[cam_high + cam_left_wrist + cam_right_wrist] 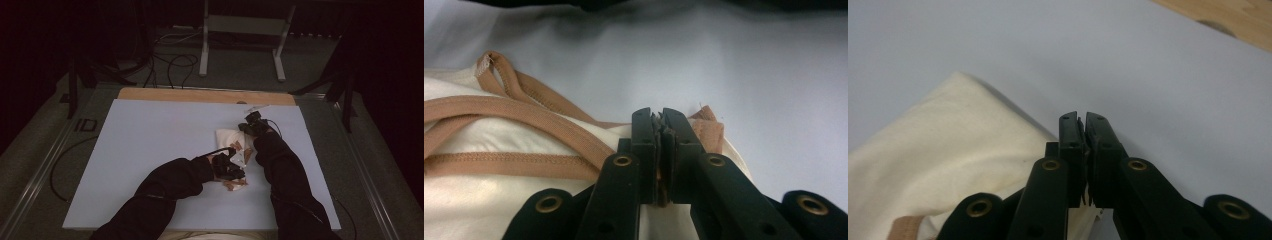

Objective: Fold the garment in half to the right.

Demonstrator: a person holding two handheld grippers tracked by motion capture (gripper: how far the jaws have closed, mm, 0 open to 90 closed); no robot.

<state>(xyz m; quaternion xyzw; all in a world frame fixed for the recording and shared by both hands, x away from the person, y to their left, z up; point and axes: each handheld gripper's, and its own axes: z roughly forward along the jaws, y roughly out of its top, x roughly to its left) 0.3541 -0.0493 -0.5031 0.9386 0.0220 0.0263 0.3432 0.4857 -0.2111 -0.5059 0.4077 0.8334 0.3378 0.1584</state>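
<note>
A cream cloth bag [226,136] with tan straps [235,184] lies rumpled on the pale table [150,145], right of centre. My left gripper [229,169] is at the bag's near end. In the left gripper view its jaws [659,114] are shut on a tan strap end, with the cream cloth [479,210] and looping straps [524,112] to the left. My right gripper [252,124] is at the bag's far end. In the right gripper view its jaws [1082,117] are shut on the edge of the cream cloth [948,150], low over the table.
A wooden strip [200,95] runs along the table's far edge. Beyond it, a grey metal stand [240,25] and black cables [175,65] sit on the floor. Bare table surface spreads to the left [130,165]. Dark sleeves [170,185] come in from the bottom.
</note>
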